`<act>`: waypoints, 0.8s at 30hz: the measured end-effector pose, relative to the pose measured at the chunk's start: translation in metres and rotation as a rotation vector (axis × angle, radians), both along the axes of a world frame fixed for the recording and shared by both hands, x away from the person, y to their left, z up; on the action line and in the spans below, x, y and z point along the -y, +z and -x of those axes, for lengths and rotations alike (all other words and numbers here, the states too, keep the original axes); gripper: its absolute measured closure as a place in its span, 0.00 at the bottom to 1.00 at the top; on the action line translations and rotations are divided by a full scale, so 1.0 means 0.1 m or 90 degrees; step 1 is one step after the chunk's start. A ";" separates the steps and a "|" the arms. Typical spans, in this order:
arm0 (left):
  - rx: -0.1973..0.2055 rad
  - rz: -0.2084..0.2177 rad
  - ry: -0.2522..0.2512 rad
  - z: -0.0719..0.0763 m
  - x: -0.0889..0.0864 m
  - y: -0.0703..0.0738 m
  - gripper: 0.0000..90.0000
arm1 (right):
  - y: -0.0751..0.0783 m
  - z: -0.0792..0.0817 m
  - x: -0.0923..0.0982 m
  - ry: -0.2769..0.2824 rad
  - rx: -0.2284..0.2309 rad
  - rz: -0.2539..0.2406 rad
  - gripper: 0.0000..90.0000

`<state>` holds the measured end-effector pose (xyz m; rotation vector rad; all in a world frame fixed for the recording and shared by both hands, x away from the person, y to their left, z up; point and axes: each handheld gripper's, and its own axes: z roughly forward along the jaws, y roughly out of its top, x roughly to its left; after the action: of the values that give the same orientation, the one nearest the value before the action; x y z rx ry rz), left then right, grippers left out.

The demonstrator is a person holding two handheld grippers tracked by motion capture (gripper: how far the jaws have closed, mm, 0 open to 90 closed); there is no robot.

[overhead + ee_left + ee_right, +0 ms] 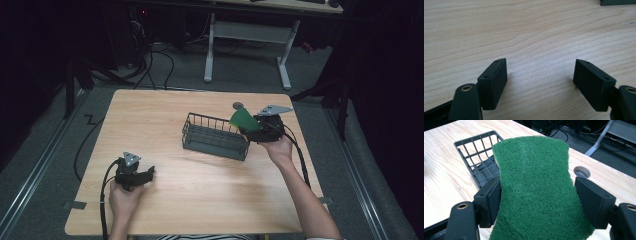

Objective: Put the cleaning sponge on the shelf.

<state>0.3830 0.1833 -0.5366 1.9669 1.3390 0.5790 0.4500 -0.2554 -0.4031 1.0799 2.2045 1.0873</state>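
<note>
Scouring pad (534, 187): dark green, fuzzy weave. Wire basket (216, 136) beside pad: dark grey grid. Table (200, 190): pale wood grain. Gripper pads (493, 82): black.

One green scouring pad (536, 187), one wire basket (215, 136), two hand-held grippers (142, 175) (250, 129)

i see both of my handheld grippers as black: the left gripper (148, 174) and right gripper (248, 131) each carry a grey three-cornered plate on top and trail a black cable. behind the blocky black fingers (494, 82), with small screw holes, sit brass-ringed pivots.
</note>
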 end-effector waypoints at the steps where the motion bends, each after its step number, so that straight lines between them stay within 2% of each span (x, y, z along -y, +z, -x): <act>1: 0.000 0.000 0.000 0.00 0.00 0.00 0.31 | -0.01 -0.02 -0.01 -0.001 -0.002 -0.001 0.29; 13: 0.000 0.000 0.000 0.00 0.00 0.00 0.31 | -0.13 -0.18 -0.13 -0.011 -0.025 0.008 0.29; 24: 0.000 0.001 -0.001 0.00 0.00 0.00 0.31 | -0.17 -0.25 -0.35 0.007 -0.024 0.054 0.28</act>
<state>0.3830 0.1833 -0.5366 1.9672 1.3378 0.5772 0.4753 -0.2202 -0.4203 1.0606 2.2674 0.9755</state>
